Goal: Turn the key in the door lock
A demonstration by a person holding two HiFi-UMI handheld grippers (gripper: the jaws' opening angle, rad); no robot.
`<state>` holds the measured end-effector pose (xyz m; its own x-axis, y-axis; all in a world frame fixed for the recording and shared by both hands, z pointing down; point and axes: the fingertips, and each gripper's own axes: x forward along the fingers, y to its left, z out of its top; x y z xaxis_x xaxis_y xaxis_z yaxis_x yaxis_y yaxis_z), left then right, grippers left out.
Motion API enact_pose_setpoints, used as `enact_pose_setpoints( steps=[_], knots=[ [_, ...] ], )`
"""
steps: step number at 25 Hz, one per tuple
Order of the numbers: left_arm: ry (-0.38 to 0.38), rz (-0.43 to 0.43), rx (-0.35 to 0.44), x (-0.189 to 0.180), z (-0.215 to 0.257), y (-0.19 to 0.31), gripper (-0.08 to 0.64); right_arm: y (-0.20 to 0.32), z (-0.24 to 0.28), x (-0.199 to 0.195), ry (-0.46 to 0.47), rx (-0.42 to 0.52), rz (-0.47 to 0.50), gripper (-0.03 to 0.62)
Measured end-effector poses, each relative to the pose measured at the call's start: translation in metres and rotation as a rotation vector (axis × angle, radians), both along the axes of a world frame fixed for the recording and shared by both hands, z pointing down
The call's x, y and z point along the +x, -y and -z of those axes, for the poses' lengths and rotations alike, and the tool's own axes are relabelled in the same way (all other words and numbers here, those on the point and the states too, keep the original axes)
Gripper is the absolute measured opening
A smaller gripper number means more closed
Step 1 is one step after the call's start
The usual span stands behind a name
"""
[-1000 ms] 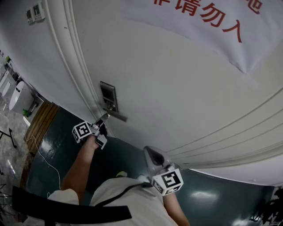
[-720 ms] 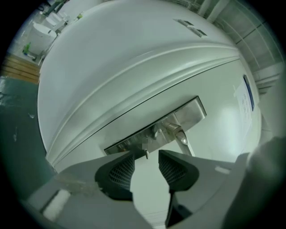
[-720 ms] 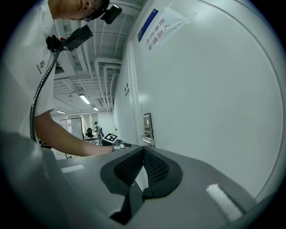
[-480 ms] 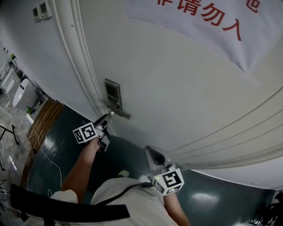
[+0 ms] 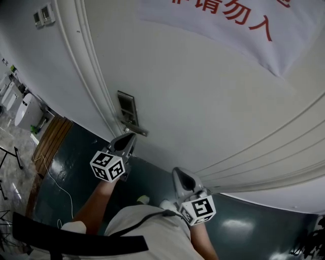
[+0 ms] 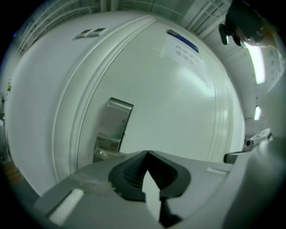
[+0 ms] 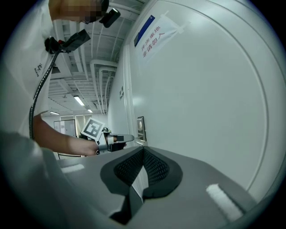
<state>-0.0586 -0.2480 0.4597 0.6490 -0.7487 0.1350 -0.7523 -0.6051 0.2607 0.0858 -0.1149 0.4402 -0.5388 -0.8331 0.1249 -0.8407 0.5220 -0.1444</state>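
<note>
My left tongs (image 6: 146,154), just snapped together on nothing, hover near the brushed-steel rectangular lock plate (image 5: 127,109) on the white panelled door (image 5: 203,96). My right tongs (image 7: 143,151), likewise pressed together and empty, hang back. No key shows, so I cannot judge whether it is turned.

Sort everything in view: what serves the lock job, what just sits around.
Job: steel lock plate, its lever handle, white door, left gripper (jaws just closed, empty), right gripper (shut, empty).
Idle: white banner with red characters, wall switch panels, brown wooden strip.
</note>
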Motion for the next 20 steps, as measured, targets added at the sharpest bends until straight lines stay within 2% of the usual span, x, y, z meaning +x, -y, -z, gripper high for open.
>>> enact_pose_setpoints(
  steps=[3, 10, 20],
  knots=[
    [0.05, -0.051, 0.076, 0.022, 0.019, -0.018, 0.005, 0.0, 0.004, 0.009, 0.002, 0.011, -0.027, 0.008],
    [0.093, -0.122, 0.208, 0.054, 0.053, -0.053, 0.005, -0.003, 0.017, 0.019, 0.01, 0.039, -0.057, 0.009],
    [0.085, -0.162, 0.213, 0.077, 0.047, -0.075, 0.005, -0.004, 0.018, 0.017, -0.006, 0.048, -0.062, 0.008]
  ],
)
